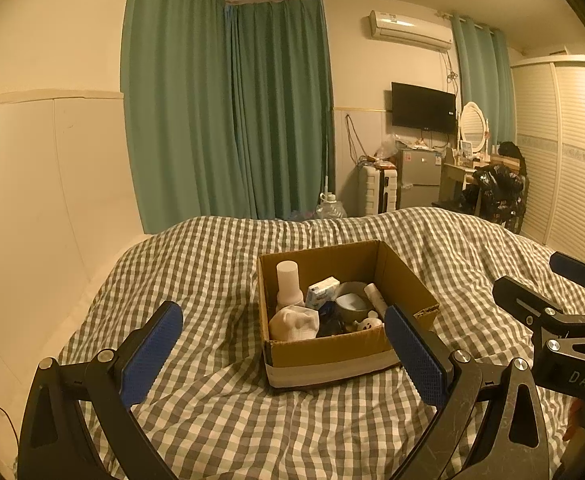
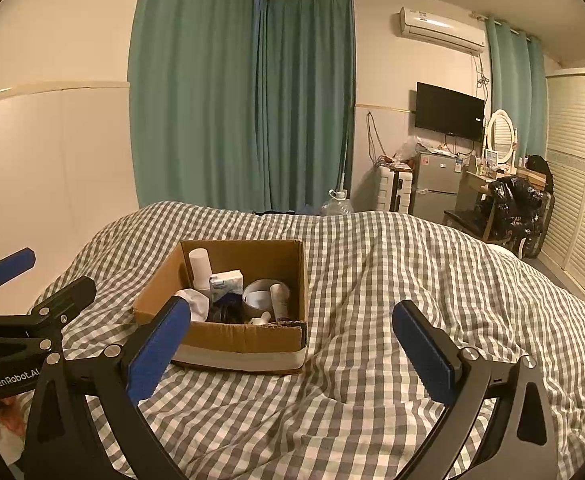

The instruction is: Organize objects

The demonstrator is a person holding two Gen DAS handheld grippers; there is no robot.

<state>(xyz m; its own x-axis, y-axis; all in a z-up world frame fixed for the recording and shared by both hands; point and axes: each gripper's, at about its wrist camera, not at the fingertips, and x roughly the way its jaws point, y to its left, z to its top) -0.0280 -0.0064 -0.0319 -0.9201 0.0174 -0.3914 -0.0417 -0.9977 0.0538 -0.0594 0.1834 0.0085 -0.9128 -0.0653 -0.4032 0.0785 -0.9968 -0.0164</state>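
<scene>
An open cardboard box (image 1: 324,354) (image 2: 236,340) rests on the checked bed cover. Inside it I see a white bottle (image 1: 287,282) (image 2: 200,265), a tissue pack (image 1: 322,293) (image 2: 225,283), a grey bowl (image 1: 350,306) (image 2: 262,293), a white tube (image 1: 375,298) (image 2: 278,300), white cloth (image 1: 294,322) (image 2: 194,302) and a small white figure (image 1: 366,322). My left gripper (image 1: 284,334) hovers open in front of the box, holding nothing. My right gripper (image 2: 290,338) is open too, just right of the box's near corner, also empty. Each gripper shows at the other view's edge.
The bed cover (image 1: 252,420) (image 2: 372,280) is wrinkled all around the box. A padded wall (image 1: 32,200) runs along the left. Beyond the bed stand green curtains (image 1: 232,112), a water jug (image 1: 330,206), a small fridge (image 1: 418,178), a dresser with chair (image 1: 492,188) and a wardrobe (image 1: 564,152).
</scene>
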